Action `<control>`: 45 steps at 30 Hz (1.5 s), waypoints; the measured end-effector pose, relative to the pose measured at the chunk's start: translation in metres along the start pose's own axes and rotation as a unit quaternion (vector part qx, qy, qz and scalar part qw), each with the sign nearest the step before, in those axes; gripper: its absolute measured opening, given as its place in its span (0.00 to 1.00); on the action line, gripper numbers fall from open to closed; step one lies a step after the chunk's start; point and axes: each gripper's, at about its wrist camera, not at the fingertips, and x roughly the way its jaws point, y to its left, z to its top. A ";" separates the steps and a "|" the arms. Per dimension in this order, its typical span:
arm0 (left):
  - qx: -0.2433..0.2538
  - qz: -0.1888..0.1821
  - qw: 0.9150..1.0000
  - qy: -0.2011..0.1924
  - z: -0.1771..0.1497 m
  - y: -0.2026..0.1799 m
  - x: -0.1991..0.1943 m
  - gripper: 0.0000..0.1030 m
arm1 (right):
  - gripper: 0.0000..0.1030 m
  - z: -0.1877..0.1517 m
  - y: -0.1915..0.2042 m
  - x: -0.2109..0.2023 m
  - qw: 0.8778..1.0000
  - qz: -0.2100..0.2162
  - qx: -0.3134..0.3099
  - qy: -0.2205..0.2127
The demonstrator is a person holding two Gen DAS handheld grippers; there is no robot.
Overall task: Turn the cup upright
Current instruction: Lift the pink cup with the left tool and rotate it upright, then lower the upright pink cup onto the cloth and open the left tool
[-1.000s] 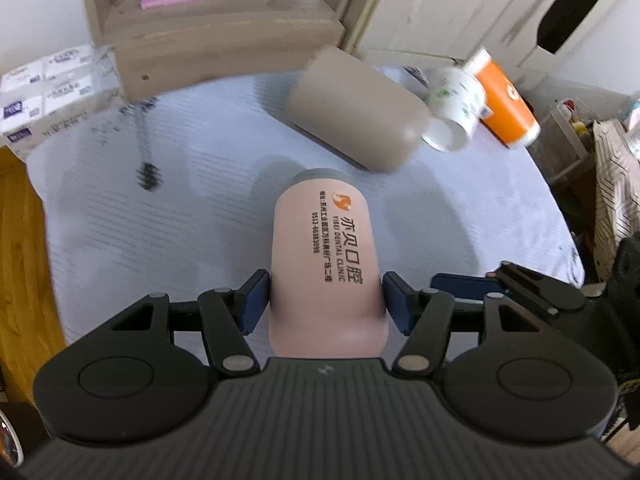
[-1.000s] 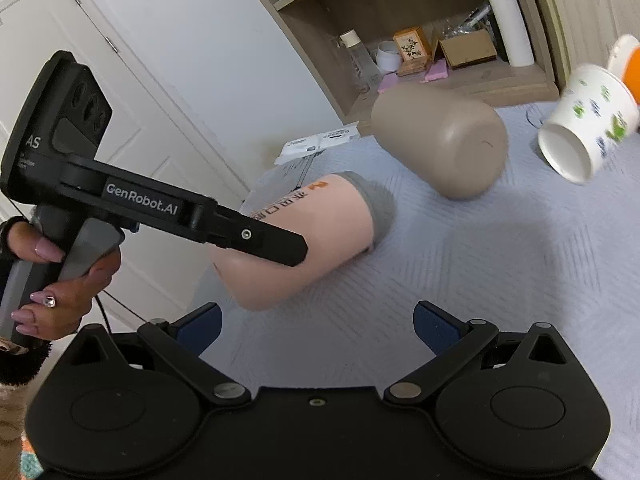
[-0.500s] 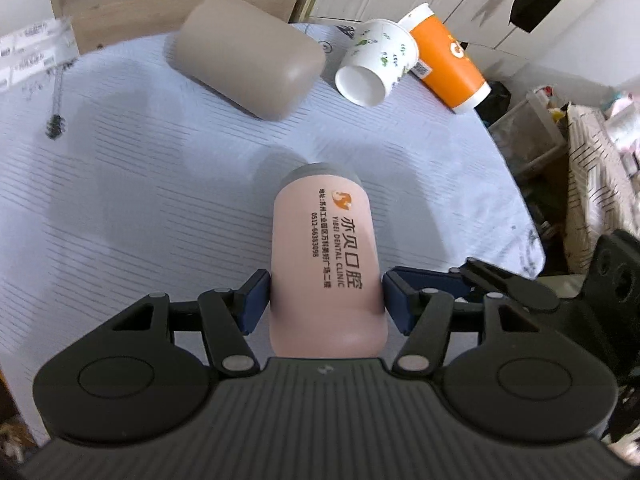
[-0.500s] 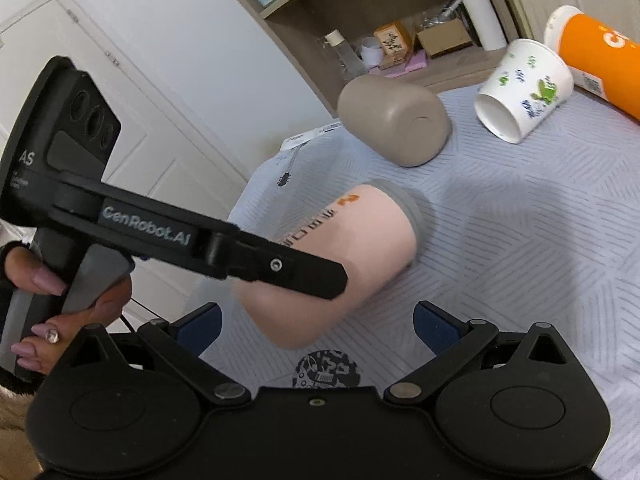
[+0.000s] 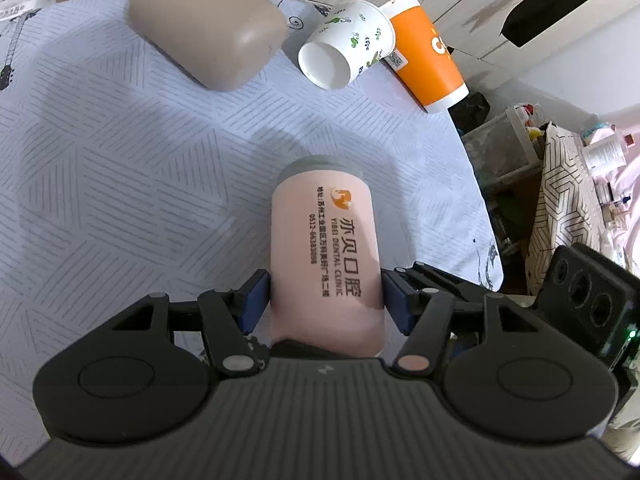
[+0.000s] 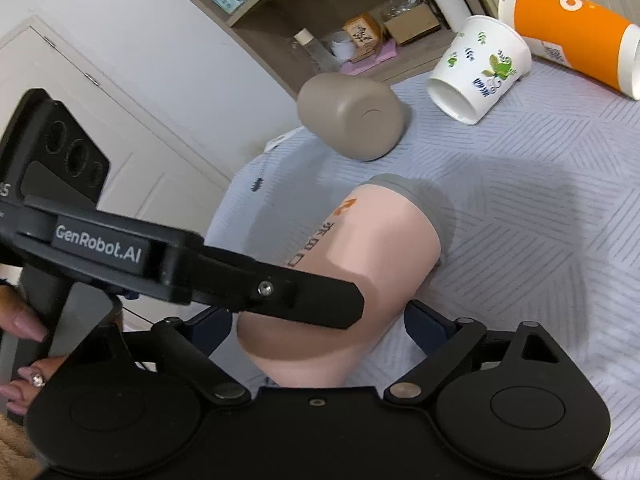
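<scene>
A pink cup (image 5: 324,248) with a grey rim and dark printed text is held tilted above the table, grey end pointing away from me. My left gripper (image 5: 325,304) is shut on the pink cup near its closed base. In the right wrist view the pink cup (image 6: 360,260) sits between my right gripper's (image 6: 320,324) open fingers, with the left gripper's arm (image 6: 200,268) across it. The right fingers stand on both sides of the cup's base; I cannot tell whether they touch it.
A tan cup (image 5: 208,24), a white leaf-print paper cup (image 5: 344,44) and an orange paper cup (image 5: 424,48) lie on their sides at the far side of the table (image 5: 120,160). A wooden shelf (image 6: 360,12) stands behind. The table edge (image 5: 480,208) drops off at right.
The left gripper has carried the pink cup forward and tilted it steeper. The right gripper has moved in, so its fingers now flank the cup's base.
</scene>
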 end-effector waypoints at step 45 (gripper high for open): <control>0.187 -0.009 0.969 -0.162 -0.069 -0.006 -0.032 0.59 | 0.70 -0.050 0.052 -0.028 0.927 -0.053 -0.341 -0.146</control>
